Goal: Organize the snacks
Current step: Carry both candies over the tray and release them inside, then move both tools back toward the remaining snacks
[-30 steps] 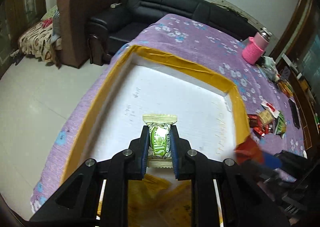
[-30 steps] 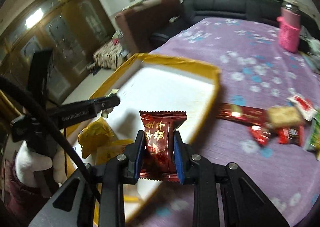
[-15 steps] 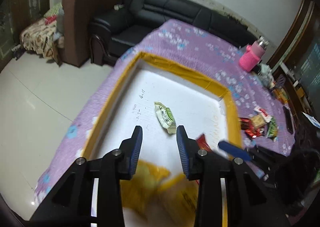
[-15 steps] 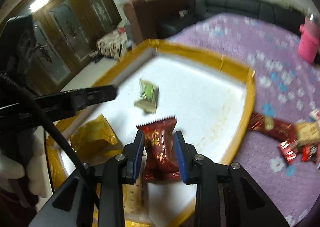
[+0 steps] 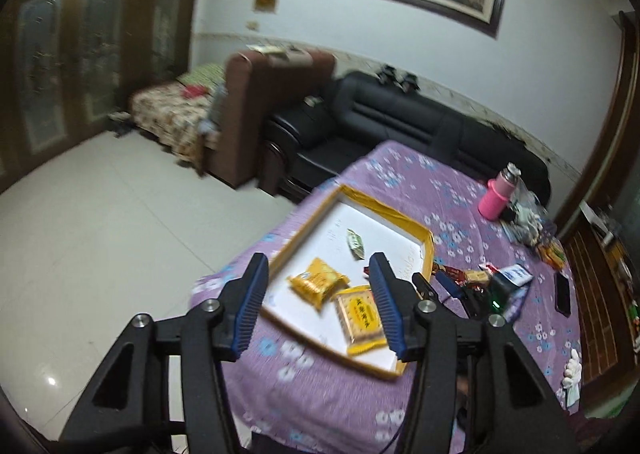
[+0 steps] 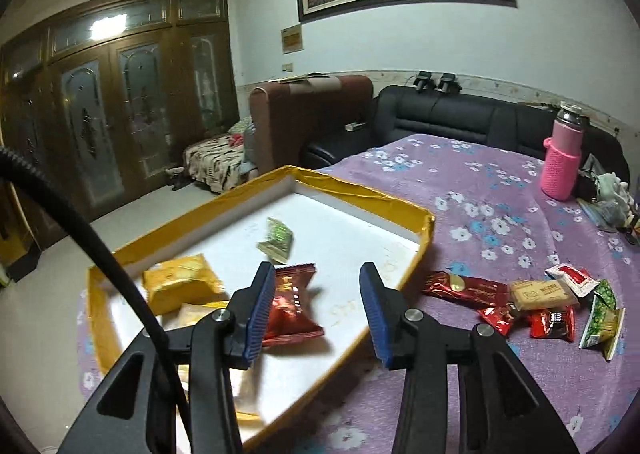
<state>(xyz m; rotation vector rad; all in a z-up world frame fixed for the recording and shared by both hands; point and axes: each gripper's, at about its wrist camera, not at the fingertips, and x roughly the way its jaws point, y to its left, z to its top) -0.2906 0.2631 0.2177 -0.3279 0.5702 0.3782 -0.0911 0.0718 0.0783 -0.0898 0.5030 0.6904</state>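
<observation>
A white tray with a yellow rim (image 6: 360, 195) (image 5: 427, 234) lies on the purple flowered table. In it are a green snack (image 6: 277, 240) (image 5: 355, 242), two yellow packets (image 5: 318, 280) (image 5: 362, 318) and a dark red snack (image 6: 292, 304). My right gripper (image 6: 316, 310) is open and empty just above the tray's near right part, the red snack lying by its left finger. My left gripper (image 5: 318, 298) is open and empty, raised high above the tray's near end. Several loose snacks (image 6: 540, 302) lie on the cloth right of the tray.
A pink bottle (image 6: 560, 157) (image 5: 498, 199) stands at the far right of the table with clutter beside it. A black phone (image 5: 562, 294) lies at the right edge. A black sofa (image 6: 460, 113) and a brown armchair (image 6: 308, 113) stand beyond the table.
My right gripper opened and let the dark red snack drop into the tray. My left gripper, open since it released the green snack, pulled up and back, away from the tray.
</observation>
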